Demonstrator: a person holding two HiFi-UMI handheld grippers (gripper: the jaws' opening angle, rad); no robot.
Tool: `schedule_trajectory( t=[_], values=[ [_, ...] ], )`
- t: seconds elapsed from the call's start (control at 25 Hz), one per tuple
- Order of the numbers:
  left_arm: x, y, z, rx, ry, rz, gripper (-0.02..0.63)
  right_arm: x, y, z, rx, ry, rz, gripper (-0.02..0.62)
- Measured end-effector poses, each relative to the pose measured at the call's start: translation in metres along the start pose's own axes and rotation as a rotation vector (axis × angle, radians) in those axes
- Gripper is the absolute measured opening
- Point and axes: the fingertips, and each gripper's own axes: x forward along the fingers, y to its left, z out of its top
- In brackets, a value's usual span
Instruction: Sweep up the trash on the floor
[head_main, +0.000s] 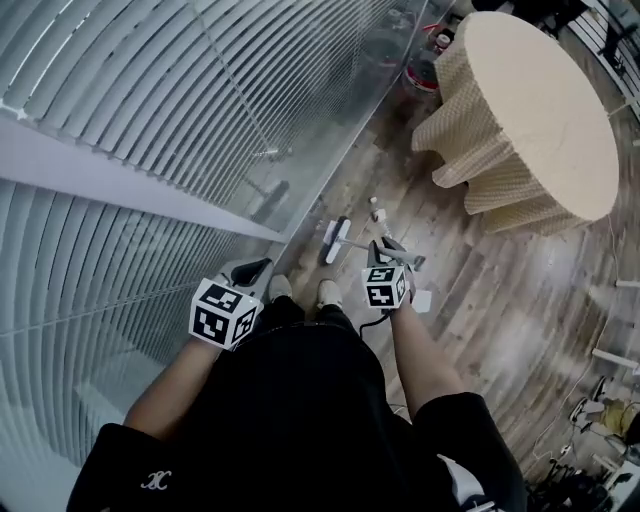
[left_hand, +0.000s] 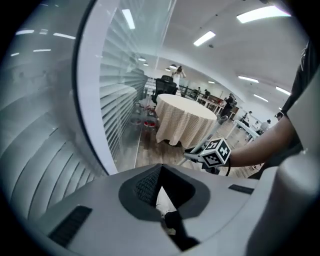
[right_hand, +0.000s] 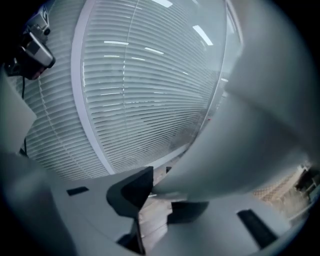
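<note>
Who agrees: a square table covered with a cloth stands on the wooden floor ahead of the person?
Not square: the table is round, as the head view shows. The rest holds: covered with a cloth, it stands on the wooden floor ahead of the person.

Office: glass wall (head_main: 150, 100) with blinds (head_main: 90, 300), ceiling lights (left_hand: 205, 38).

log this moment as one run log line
left tongs: shut, empty | right tongs: shut on grey handle | white scrap: on wood floor by right arm, not yet swept
</note>
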Motion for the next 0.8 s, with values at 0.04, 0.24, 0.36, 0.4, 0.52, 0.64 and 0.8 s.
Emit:
schedule_trajectory(
  t=[0.04, 0.24, 0.36, 0.4, 0.52, 0.64, 0.8],
  values=[
    [0.004, -0.004, 0.004, 0.023, 0.011, -0.024, -0.003, -0.006, -0.005, -0.005, 0.024, 0.009, -0.019, 0.087],
    [0.021, -0.017, 0.006, 0.105, 0.039, -0.121, -0.003, -0.03, -0.02, -0.037, 0.123, 0.056, -0.109, 0.089],
    [0.029, -0.024, 0.009, 0.136, 0.043, -0.156, -0.003, -0.049, -0.032, -0.062, 0.194, 0.085, -0.169, 0.089],
    [0.032, -0.027, 0.012, 0.145, 0.044, -0.166, -0.003, -0.058, -0.037, -0.071, 0.219, 0.095, -0.188, 0.089],
    [0.041, -0.036, 0.021, 0.17, 0.042, -0.198, -0.003, -0.082, -0.053, -0.095, 0.271, 0.12, -0.245, 0.088],
    [0.046, -0.044, 0.025, 0.184, 0.04, -0.222, -0.003, -0.103, -0.064, -0.121, 0.293, 0.15, -0.288, 0.089],
    [0.054, -0.05, 0.032, 0.187, 0.035, -0.238, -0.003, -0.12, -0.076, -0.139, 0.229, 0.188, -0.297, 0.087]
  ],
)
